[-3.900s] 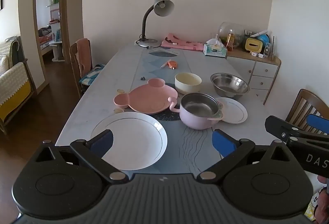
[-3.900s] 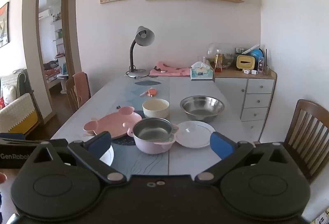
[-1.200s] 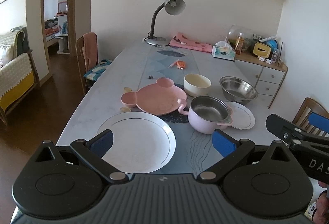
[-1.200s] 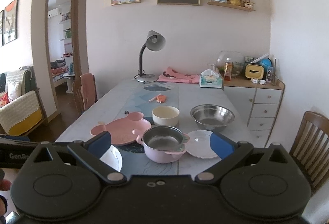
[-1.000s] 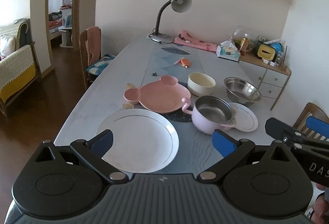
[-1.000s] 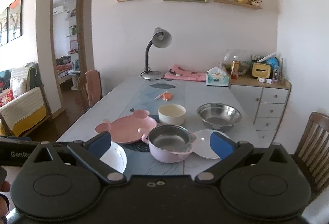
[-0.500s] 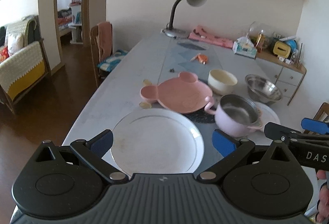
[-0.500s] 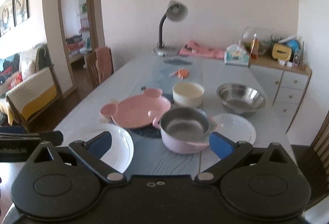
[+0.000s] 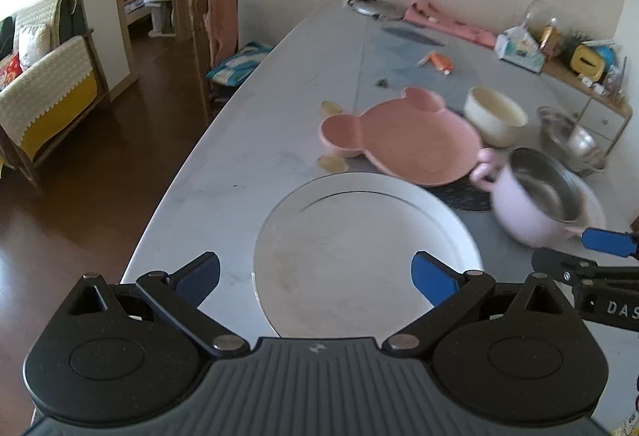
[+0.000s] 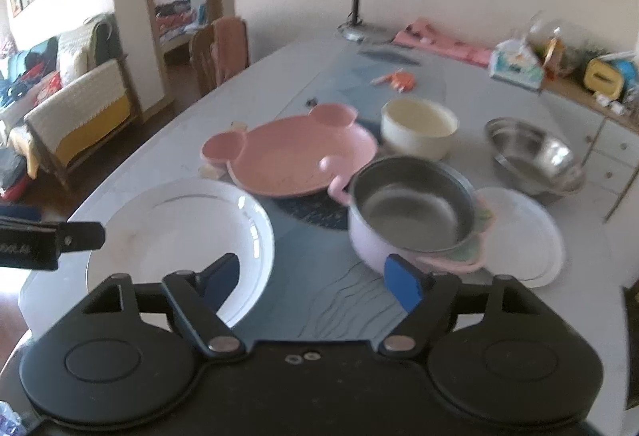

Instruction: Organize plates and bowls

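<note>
left claw [image 9: 315,276]: wide, empty, above the near rim of the white plate; we hold nothing.
white plate [image 9: 359,252]: landmark; flat at the near table edge, nothing on it.
pink bear plate [image 9: 403,140]: just behind the white plate, rims near, contact unclear.
cream bowl [image 10: 417,126]: behind the white plate, past the bear plate's right side.
pink pot [image 10: 411,212]: right of the white plate, apart from it; sits partly on the small white plate.
small white plate [image 10: 523,232]: further right of the white plate, half hidden under the pot.
steel bowl [image 10: 533,158]: far right of the white plate, behind the small plate.
right claw [image 10: 315,282]: moderately wide, empty, between the white plate and the pot.
step: approach; we judge no piece grasped or stacked yet.
next: we'd drop the left claw onto the white plate's near rim and pinch; thin rim on a slick top, may slide.
</note>
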The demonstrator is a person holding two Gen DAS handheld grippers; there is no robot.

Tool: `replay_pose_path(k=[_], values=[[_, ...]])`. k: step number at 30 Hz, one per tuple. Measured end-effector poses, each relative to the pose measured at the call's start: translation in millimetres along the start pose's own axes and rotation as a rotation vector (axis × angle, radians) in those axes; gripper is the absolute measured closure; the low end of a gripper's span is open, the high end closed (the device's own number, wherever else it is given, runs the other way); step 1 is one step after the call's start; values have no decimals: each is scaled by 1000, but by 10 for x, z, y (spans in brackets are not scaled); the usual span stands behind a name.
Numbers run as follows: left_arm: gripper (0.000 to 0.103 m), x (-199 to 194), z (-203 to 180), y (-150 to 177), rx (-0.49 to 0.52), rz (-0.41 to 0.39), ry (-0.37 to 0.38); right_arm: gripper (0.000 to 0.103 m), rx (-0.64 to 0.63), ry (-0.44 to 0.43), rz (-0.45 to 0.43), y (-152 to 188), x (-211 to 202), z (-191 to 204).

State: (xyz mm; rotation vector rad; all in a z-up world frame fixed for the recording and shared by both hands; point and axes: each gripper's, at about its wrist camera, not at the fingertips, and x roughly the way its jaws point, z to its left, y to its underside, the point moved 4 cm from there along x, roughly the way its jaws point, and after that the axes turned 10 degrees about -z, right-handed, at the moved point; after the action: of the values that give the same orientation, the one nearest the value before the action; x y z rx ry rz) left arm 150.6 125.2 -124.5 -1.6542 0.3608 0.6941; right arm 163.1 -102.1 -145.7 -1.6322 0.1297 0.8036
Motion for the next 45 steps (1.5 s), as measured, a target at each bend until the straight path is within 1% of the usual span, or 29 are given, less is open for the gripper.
replay_pose_path(k=[1, 3, 5, 6, 8, 9, 11, 12, 13, 14, 18, 20, 22, 26, 30, 34, 38, 42, 45], values=[[1, 61, 37, -5, -1, 9, -16, 26, 5, -8, 17, 11, 74, 7], [8, 177, 101, -7, -3, 30, -35, 29, 23, -17, 54, 39, 217, 4], [16, 312, 161, -10, -17, 64, -35, 37, 43, -24, 96, 75, 349, 8], [19, 376, 183, -5, -20, 79, -37, 39, 51, -31, 112, 90, 402, 15], [32, 473, 221, 5, -24, 103, -42, 47, 70, -45, 147, 124, 505, 37], [33, 515, 226, 6, -26, 116, -39, 49, 80, -50, 161, 132, 547, 34], [34, 585, 249, 10, -35, 135, -39, 57, 102, -61, 189, 155, 621, 34], [35, 618, 258, 8, -40, 143, -37, 59, 107, -65, 199, 164, 652, 39], [39, 650, 271, 9, -45, 152, -33, 61, 115, -70, 209, 172, 680, 45], [44, 673, 286, 13, -49, 159, -35, 65, 122, -74, 218, 169, 721, 48], [53, 740, 338, 9, -70, 181, -37, 73, 169, -89, 245, 176, 795, 23], [61, 772, 363, -1, -84, 188, -31, 77, 184, -89, 253, 185, 804, 5], [66, 794, 375, -6, -93, 194, -27, 82, 197, -92, 258, 192, 806, -8], [72, 808, 375, 0, -100, 200, -9, 92, 233, -108, 267, 195, 808, -13], [79, 833, 366, 7, -93, 208, -14, 94, 258, -112, 270, 194, 795, -23], [89, 856, 396, 12, -87, 215, -28, 94, 289, -116, 272, 185, 809, -34], [89, 872, 444, 11, -120, 220, -10, 94, 288, -115, 275, 180, 823, -14], [90, 861, 413, 18, -96, 213, -18, 95, 279, -113, 273, 176, 815, -7], [90, 852, 403, 25, -109, 217, -11, 95, 287, -106, 275, 177, 808, -12]])
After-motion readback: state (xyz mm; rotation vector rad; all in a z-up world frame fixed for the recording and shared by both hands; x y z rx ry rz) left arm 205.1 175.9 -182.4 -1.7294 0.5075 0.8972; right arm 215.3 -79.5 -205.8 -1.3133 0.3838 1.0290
